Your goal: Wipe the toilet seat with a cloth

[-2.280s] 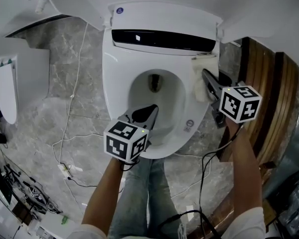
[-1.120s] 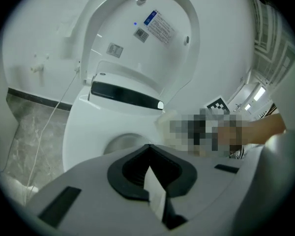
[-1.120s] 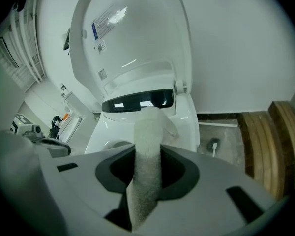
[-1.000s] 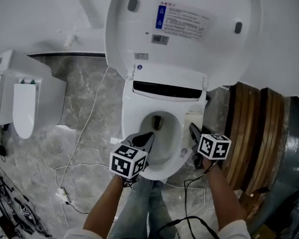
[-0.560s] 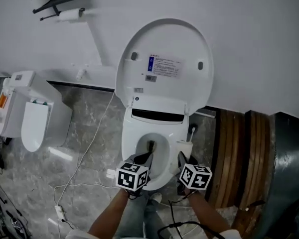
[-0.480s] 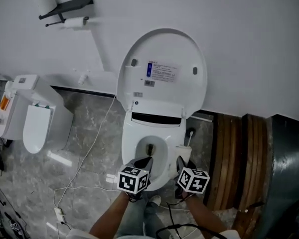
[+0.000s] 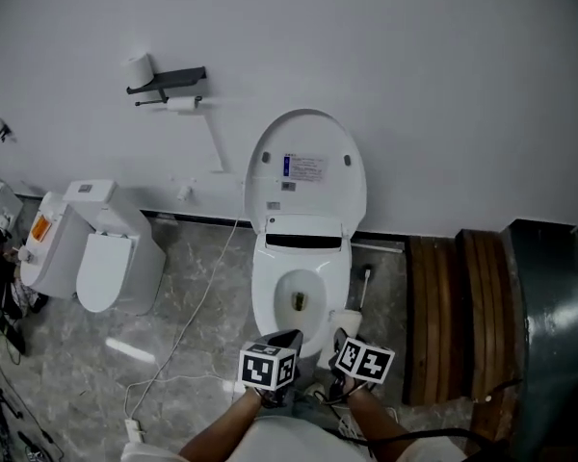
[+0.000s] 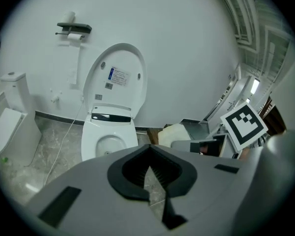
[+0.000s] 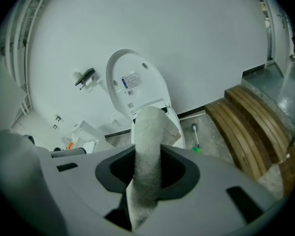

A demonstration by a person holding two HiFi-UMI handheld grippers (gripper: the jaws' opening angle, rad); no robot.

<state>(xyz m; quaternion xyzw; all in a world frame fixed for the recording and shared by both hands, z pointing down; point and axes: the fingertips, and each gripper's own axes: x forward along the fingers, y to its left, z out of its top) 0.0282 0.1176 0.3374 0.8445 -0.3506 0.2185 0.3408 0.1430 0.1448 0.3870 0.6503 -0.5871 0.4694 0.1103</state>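
Head view: soft, even light, a bit dim. White wall reads grey, no hard shadows. Pale glare streak on marble floor. Both gripper views: strong fisheye, black corners, straight lines bow near edges. Left gripper view: bright patch at right. Right gripper view: cloth close to lens, slightly soft.

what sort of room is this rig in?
A bathroom, possibly a showroom or test space rather than a home. It has a smart toilet with its lid up, a second toilet to its left, and a wall-mounted toilet-roll holder.
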